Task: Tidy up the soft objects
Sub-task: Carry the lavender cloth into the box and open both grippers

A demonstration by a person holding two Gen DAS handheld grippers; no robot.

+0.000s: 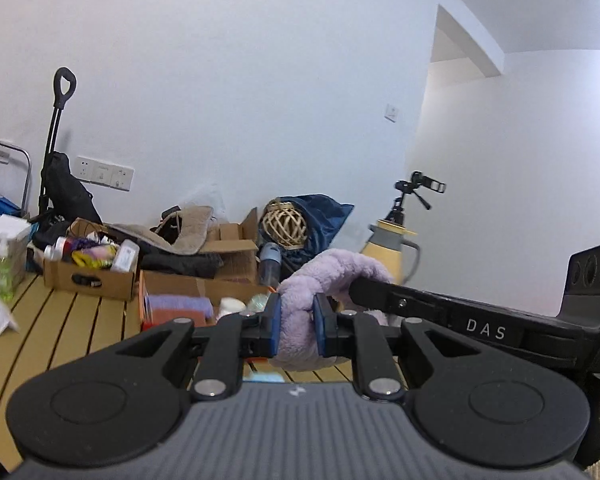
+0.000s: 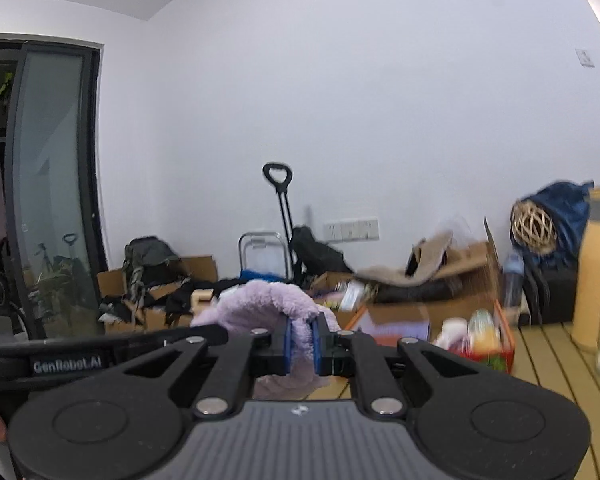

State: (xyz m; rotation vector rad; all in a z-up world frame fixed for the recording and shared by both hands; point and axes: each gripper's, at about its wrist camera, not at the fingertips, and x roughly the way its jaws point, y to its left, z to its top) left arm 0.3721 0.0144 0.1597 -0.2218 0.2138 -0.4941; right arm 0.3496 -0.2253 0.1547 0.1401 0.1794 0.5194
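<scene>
The lilac plush cloth [image 1: 300, 312] hangs in the air above the wooden tabletop [image 1: 60, 320], held at both sides. The left claw [image 1: 297, 322] is clenched on one bunch of the cloth, and the right claw [image 2: 301, 340] is clenched on another bunch; in each wrist view the blue pads press into the fleece with fabric squeezed between them. In the left wrist view the right claw comes in from the right side and its fingers [image 1: 376, 286] disappear into the purple pile.

The main risk, I think, is that the cloth slips. The fleece is thick and soft, so the pads hold only a compressed fold, and if the two hands pull apart too strongly one fold can slide out. Then the cloth would drop to one side, maybe on the red basket [image 2: 484, 344] or the yellow thermos [image 1: 388, 248] that stand near. If the hands come too near each other, the middle part sags and the cloth cannot be spread or folded well.

The long axis of the cloth seems to go from one claw to the other, roughly level, with the loose part hanging down. Its exact shape I cannot tell, because it is crumpled.
</scene>
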